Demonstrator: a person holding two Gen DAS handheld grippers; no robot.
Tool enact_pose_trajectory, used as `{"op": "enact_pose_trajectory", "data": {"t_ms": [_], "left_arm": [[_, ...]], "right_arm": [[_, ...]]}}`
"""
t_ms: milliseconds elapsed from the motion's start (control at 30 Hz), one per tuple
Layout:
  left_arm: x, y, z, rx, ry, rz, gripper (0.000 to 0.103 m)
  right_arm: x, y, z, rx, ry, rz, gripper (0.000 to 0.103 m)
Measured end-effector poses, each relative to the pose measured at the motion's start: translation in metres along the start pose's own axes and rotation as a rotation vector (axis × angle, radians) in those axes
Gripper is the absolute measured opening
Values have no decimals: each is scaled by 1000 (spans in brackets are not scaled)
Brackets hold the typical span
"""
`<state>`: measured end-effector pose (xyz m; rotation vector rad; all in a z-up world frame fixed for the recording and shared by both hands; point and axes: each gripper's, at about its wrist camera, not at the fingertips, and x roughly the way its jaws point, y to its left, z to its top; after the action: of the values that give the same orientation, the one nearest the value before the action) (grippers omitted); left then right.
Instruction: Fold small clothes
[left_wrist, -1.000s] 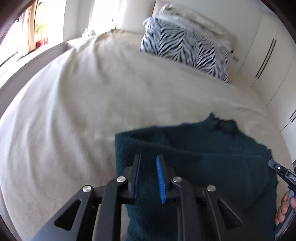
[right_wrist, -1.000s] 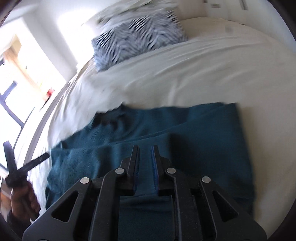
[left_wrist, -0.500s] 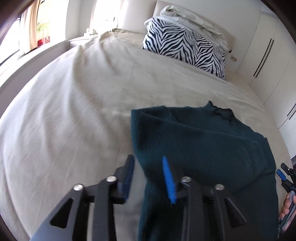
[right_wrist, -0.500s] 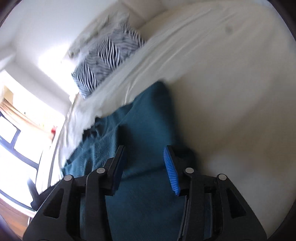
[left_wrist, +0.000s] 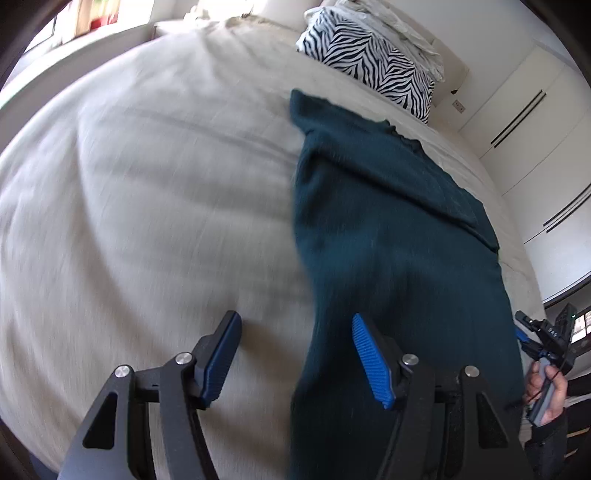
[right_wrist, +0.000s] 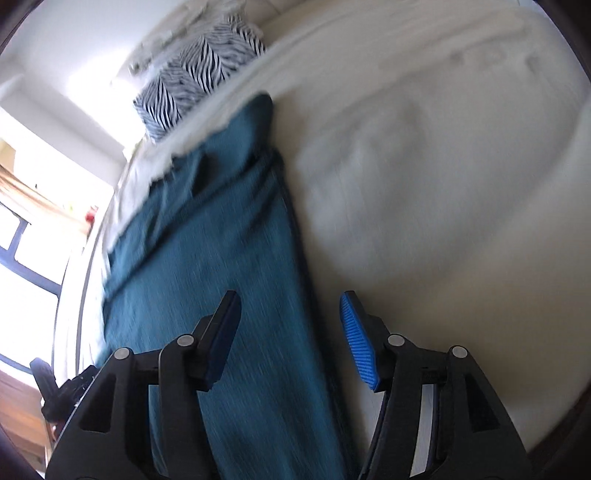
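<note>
A dark teal knitted garment (left_wrist: 388, 229) lies flat on the cream bed, folded into a long strip running away from me. In the right wrist view the garment (right_wrist: 221, 266) fills the left half. My left gripper (left_wrist: 295, 354) is open and empty, straddling the garment's left edge near its near end. My right gripper (right_wrist: 290, 339) is open and empty, straddling the garment's right edge. The right gripper also shows at the far right of the left wrist view (left_wrist: 543, 343), held in a hand.
The cream bedspread (left_wrist: 147, 203) stretches wide to the left of the garment and, in the right wrist view (right_wrist: 443, 184), to its right. A zebra-striped pillow (left_wrist: 369, 62) lies at the head of the bed. White wardrobe doors (left_wrist: 535, 122) stand at the right.
Both grippers were shut on the teal garment a second ago. They have let go, opened wide and pulled back towards its near end. The garment now lies as a narrower strip.
</note>
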<state>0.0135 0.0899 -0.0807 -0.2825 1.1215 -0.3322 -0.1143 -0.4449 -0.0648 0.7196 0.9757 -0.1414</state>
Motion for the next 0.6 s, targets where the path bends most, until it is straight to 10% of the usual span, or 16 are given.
{"op": "enact_pose_trajectory", "data": {"t_ms": [600], "left_arm": [[-18,-7,-71,-1,195,-62,63]], "right_arm": [[-64,-16,-55,-37,110,20,54]]}}
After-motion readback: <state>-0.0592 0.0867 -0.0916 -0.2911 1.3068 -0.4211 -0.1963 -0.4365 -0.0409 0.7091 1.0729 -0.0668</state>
